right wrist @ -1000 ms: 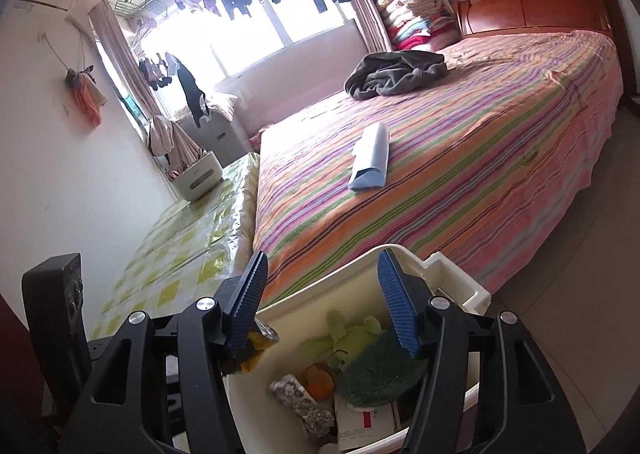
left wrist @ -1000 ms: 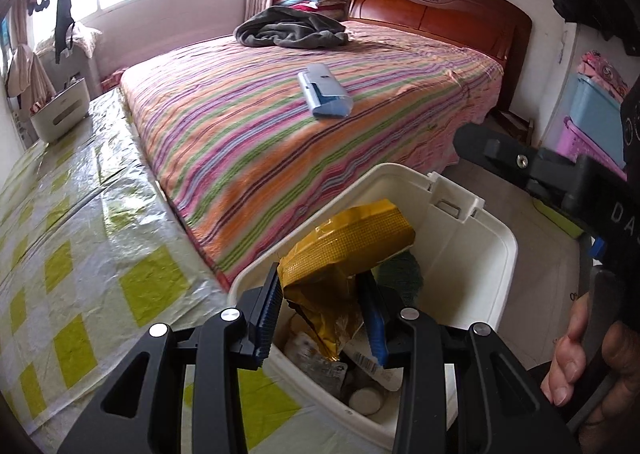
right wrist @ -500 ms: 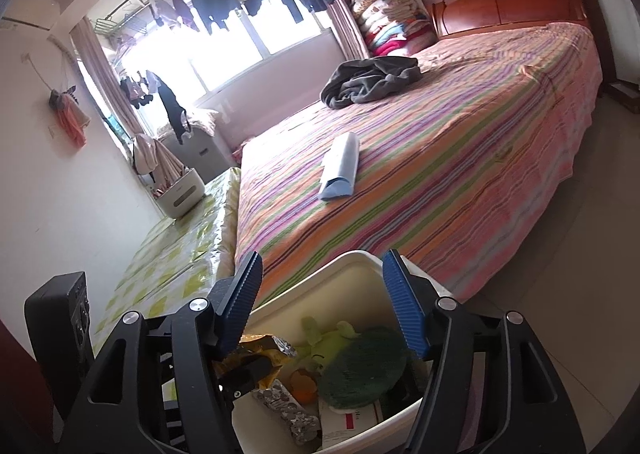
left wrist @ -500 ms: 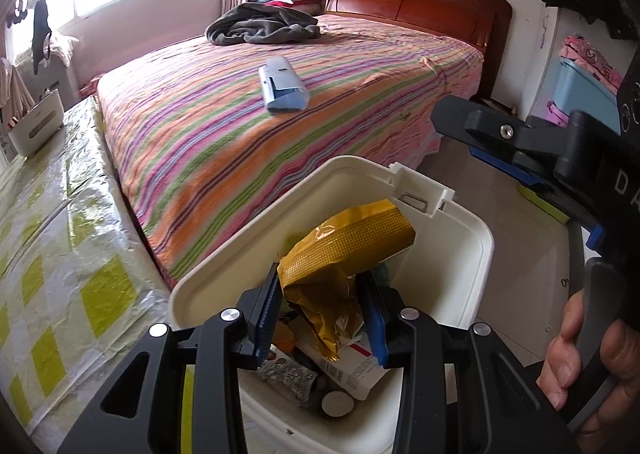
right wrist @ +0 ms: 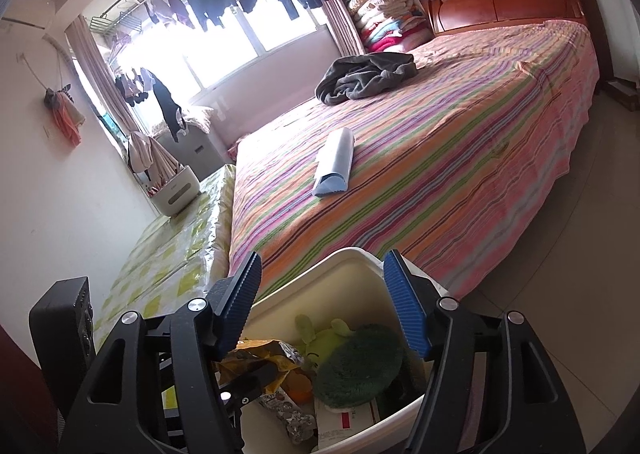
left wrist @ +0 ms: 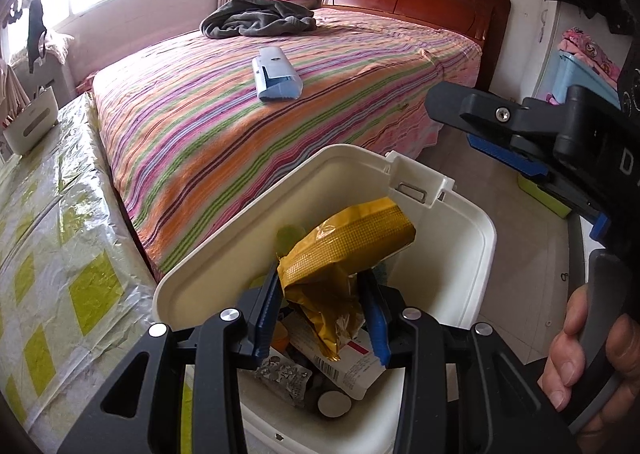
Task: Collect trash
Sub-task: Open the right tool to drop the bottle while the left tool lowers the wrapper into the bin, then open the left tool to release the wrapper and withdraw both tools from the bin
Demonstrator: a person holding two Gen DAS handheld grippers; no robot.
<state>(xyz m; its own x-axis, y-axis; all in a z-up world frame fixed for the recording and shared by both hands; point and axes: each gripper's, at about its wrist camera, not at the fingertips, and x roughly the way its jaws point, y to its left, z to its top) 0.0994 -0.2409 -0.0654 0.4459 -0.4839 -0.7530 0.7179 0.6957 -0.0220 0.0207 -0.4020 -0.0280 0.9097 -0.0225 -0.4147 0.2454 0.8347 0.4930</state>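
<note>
One white bin (left wrist: 208,286): holds foil scraps, carton, green plush toy (right wrist: 320,338)
Left gripper (left wrist: 324,318): pinching gold wrapper (left wrist: 344,254) over bin
Right gripper (right wrist: 324,306): fingers spread, empty

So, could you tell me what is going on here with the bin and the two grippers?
A person is collecting trash with a gripper in each hand. The left gripper holds a crumpled gold foil bag over the open white bin, which already contains wrappers, a carton and a green plush toy. The right gripper hovers over the bin, its jaws just opened wider, with nothing between them.
</note>
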